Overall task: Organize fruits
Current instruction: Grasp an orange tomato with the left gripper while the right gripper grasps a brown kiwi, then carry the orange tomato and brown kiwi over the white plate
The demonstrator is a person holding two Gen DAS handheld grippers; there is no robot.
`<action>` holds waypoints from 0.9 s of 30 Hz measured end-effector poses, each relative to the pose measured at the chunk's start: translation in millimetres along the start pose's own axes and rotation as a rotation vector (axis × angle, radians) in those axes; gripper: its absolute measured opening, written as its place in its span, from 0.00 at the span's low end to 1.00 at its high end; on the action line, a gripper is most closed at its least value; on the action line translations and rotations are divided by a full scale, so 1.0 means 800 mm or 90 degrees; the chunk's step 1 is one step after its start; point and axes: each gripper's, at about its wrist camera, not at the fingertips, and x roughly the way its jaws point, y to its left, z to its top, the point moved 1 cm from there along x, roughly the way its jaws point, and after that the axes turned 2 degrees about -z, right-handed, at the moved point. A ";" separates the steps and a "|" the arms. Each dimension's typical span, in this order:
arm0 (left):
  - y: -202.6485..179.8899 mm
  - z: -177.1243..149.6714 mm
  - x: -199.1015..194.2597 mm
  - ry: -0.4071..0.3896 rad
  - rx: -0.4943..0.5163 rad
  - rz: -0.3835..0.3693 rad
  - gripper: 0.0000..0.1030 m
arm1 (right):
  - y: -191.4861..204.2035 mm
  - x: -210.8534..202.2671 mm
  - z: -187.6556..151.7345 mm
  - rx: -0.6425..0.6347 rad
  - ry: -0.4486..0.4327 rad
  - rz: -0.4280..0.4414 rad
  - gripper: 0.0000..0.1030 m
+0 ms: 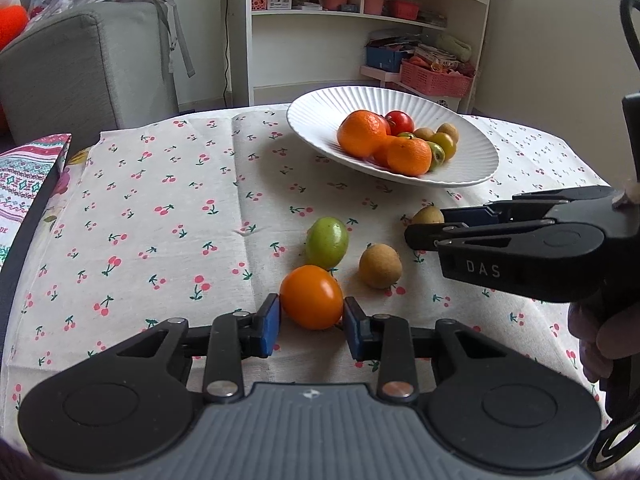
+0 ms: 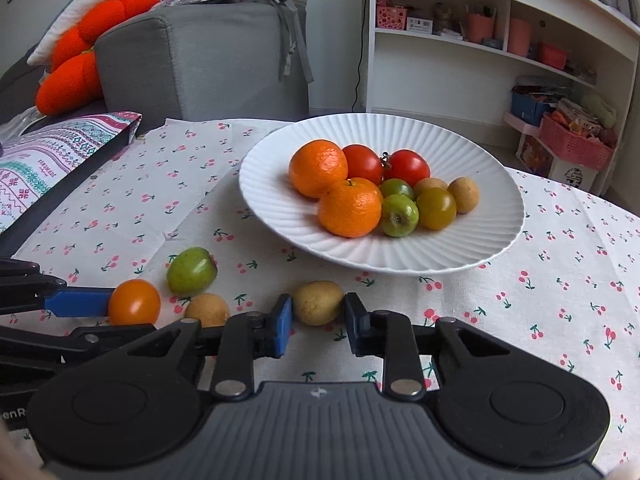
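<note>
A white ribbed plate [image 1: 312, 120] [image 2: 272, 200] on the cherry-print cloth holds two oranges, two red tomatoes and several small green and brown fruits. My left gripper [image 1: 311, 322] has its blue pads against both sides of an orange tomato [image 1: 311, 297] [image 2: 134, 302] on the cloth. My right gripper [image 2: 318, 322] [image 1: 430, 228] has its pads closed around a tan longan [image 2: 318, 302] [image 1: 427, 215] just in front of the plate. A green fruit [image 1: 327, 242] [image 2: 191, 271] and another brown longan [image 1: 380, 266] [image 2: 207, 309] lie loose between the grippers.
A patterned box [image 1: 28, 184] [image 2: 52, 160] lies at the table's left edge. A grey sofa [image 1: 80, 68] and a white shelf unit [image 1: 360, 20] with pink baskets stand behind the table. The cloth right of the plate [image 2: 568, 280] carries nothing.
</note>
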 end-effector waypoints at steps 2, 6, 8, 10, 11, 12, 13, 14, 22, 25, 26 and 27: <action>0.001 0.000 -0.001 0.000 -0.002 -0.001 0.16 | 0.000 -0.001 0.000 0.003 0.001 0.004 0.24; 0.004 0.001 -0.002 -0.001 -0.011 -0.004 0.16 | -0.004 -0.005 -0.001 0.017 0.008 0.017 0.24; 0.005 0.002 -0.002 -0.001 -0.017 -0.006 0.16 | -0.007 -0.008 -0.001 0.023 0.012 0.023 0.24; 0.007 0.003 -0.003 0.000 -0.027 -0.009 0.16 | -0.009 -0.011 -0.002 0.029 0.015 0.029 0.24; 0.008 0.003 -0.003 0.000 -0.031 -0.011 0.16 | -0.009 -0.013 -0.002 0.030 0.016 0.031 0.24; 0.008 0.004 -0.003 -0.001 -0.033 -0.012 0.16 | -0.010 -0.015 -0.003 0.032 0.017 0.034 0.24; 0.008 0.004 -0.004 -0.001 -0.035 -0.013 0.16 | -0.010 -0.017 -0.002 0.032 0.018 0.036 0.24; 0.008 0.005 -0.004 -0.001 -0.036 -0.014 0.16 | -0.011 -0.018 -0.003 0.032 0.020 0.039 0.24; 0.004 0.008 -0.007 -0.006 -0.040 -0.023 0.16 | -0.014 -0.036 0.000 0.029 0.025 0.053 0.24; 0.001 0.010 -0.010 -0.010 -0.042 -0.028 0.16 | -0.016 -0.044 0.002 0.031 0.020 0.057 0.24; 0.000 0.010 -0.011 -0.011 -0.043 -0.030 0.16 | -0.017 -0.046 0.003 0.032 0.019 0.058 0.24; -0.002 0.012 -0.013 -0.014 -0.044 -0.032 0.16 | -0.018 -0.048 0.004 0.034 0.017 0.058 0.24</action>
